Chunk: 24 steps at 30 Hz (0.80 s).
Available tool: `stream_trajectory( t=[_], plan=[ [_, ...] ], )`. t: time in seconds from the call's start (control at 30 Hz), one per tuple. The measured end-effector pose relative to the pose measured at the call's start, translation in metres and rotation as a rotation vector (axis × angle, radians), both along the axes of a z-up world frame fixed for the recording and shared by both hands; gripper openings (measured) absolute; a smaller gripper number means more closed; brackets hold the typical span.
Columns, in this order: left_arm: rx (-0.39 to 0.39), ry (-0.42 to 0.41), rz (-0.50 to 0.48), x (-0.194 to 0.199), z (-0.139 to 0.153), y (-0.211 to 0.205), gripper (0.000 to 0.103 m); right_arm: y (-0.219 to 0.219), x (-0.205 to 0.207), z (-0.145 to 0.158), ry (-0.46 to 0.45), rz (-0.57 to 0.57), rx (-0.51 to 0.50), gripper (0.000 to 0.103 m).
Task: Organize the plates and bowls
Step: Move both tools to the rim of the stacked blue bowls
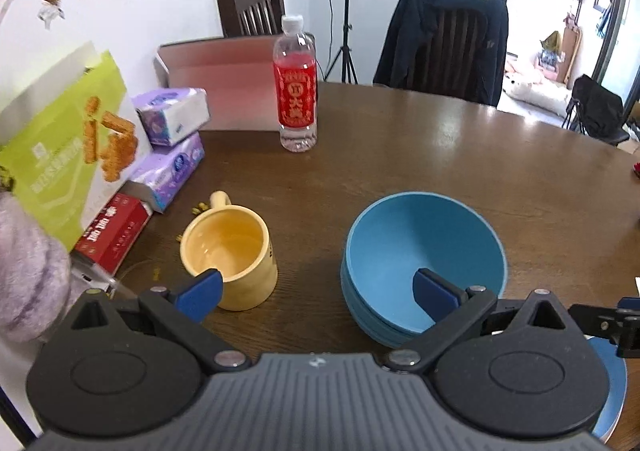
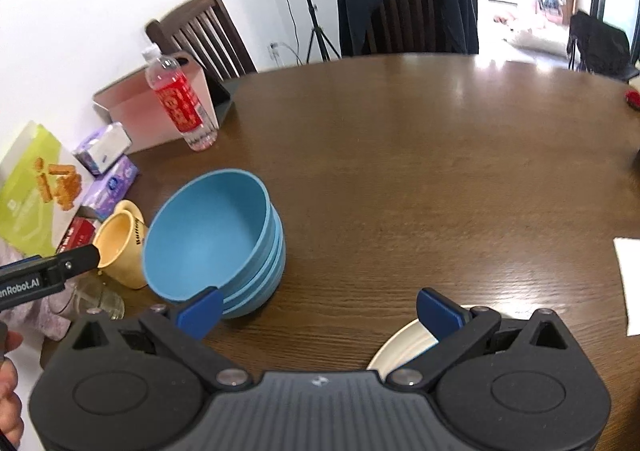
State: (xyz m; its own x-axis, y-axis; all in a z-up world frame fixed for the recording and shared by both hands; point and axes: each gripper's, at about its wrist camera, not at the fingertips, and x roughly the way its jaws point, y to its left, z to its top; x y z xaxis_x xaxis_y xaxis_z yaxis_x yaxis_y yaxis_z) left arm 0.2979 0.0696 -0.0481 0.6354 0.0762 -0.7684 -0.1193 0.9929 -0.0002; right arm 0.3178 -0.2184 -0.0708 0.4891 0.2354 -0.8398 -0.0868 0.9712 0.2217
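Meanwhile, the brown table (image 2: 400, 155) carried a stack of blue bowls (image 2: 224, 243), a white plate (image 2: 404, 343) near the right gripper (image 2: 318, 311) and a yellow mug (image 1: 230, 247); both the right and left gripper (image 1: 318, 293) were spread wide, empty.

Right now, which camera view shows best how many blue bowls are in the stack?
The right wrist view: it sees the stack of blue bowls from the side, so about four stacked rims show. The left wrist view looks down into the top bowl, and the layers below are mostly hidden.
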Motion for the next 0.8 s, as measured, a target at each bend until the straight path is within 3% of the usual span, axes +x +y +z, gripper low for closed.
stream_trajectory(
  t=[0.53, 0.8],
  plan=[
    [-0.064, 0.148, 0.033, 0.059, -0.046, 0.020, 0.101, 0.049, 0.074, -0.047, 0.138, -0.002, -0.014, 0.102],
    [-0.088, 0.221, 0.041, 0.085, -0.064, 0.021, 0.086, 0.059, 0.090, -0.073, 0.209, -0.004, -0.012, 0.093]
  ],
)
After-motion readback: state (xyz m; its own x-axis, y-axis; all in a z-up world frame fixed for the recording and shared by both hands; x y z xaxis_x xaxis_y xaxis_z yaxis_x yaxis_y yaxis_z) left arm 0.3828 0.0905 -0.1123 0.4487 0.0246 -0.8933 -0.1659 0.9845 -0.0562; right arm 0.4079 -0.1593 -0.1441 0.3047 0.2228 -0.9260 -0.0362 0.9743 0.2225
